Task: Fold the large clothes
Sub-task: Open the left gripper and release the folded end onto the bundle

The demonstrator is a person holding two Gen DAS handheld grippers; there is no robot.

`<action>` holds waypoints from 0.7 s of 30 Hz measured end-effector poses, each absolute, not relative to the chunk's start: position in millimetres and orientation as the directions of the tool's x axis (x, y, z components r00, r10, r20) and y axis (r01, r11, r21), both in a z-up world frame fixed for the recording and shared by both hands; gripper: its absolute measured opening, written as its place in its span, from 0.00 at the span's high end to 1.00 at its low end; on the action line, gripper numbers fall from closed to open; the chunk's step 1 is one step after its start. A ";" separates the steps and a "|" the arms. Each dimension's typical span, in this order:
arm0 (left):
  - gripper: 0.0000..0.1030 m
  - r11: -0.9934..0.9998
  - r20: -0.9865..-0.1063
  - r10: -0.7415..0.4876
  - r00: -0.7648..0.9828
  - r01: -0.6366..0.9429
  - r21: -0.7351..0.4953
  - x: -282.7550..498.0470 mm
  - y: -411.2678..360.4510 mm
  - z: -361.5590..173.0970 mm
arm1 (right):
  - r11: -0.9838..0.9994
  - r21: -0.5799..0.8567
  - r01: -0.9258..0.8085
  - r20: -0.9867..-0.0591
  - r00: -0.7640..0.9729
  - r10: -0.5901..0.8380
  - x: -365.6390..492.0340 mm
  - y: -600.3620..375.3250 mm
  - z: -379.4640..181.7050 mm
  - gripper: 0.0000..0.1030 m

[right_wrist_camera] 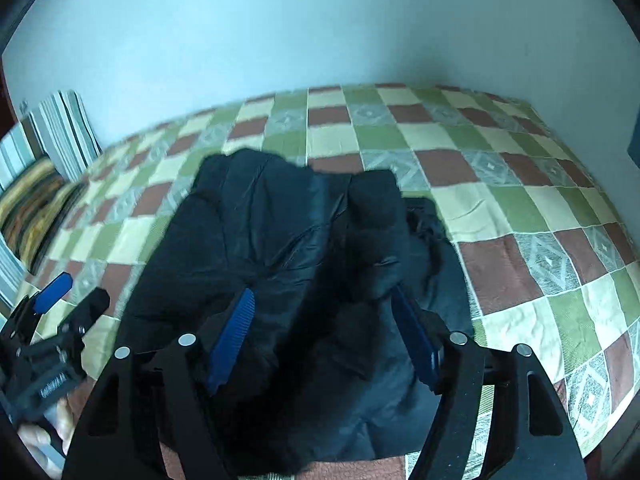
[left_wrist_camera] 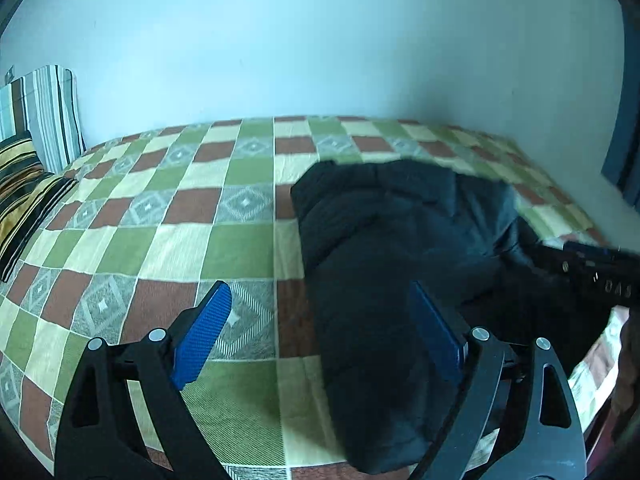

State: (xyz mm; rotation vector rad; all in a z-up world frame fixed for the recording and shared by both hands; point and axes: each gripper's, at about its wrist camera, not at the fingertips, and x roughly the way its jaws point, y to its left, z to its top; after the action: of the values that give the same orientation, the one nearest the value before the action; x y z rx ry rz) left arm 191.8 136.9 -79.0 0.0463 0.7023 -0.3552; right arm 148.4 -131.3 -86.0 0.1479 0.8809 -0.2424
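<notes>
Left wrist view: left gripper (left_wrist_camera: 320, 332) spread wide, pinching nothing, above the near edge of the bed (left_wrist_camera: 132, 248) with the dark jacket (left_wrist_camera: 384, 248) under its right pad; right gripper (right_wrist_camera: 324, 336) likewise spread and empty, over the jacket's middle. Best next: find a clean hem near the bed's front edge, pinch one layer only, lift evenly with both.

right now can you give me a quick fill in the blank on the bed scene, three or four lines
1. The dark jacket lies on a ____ bedspread.
2. The left gripper has its jaws ____.
3. The pads of the right gripper are coloured ____.
4. The striped pillows lean against the ____.

Missing words: checked; open; blue; wall
</notes>
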 end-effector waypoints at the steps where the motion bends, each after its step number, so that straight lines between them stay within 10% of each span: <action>1: 0.13 0.938 -0.650 -0.303 0.696 0.339 -0.074 193.8 135.7 -85.9 | 0.963 0.036 0.268 -0.792 0.595 -0.135 152.7 -129.7 -91.4 0.30; 16: 0.12 0.915 -0.668 -0.379 0.641 0.368 -0.166 200.8 136.1 -109.5 | 0.963 -0.014 0.268 -0.846 0.511 -0.155 164.5 -118.0 -116.3 0.29; 21: 0.12 0.912 -0.671 -0.384 0.634 0.373 -0.170 202.4 132.4 -112.6 | 0.972 0.010 0.234 -0.855 0.506 -0.112 164.3 -112.6 -122.9 0.61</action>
State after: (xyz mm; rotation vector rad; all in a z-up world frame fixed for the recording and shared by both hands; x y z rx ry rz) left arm 202.4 132.4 -112.6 -0.0154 0.7710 -0.4328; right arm 164.2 -112.6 -122.9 0.1305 1.0198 -0.2095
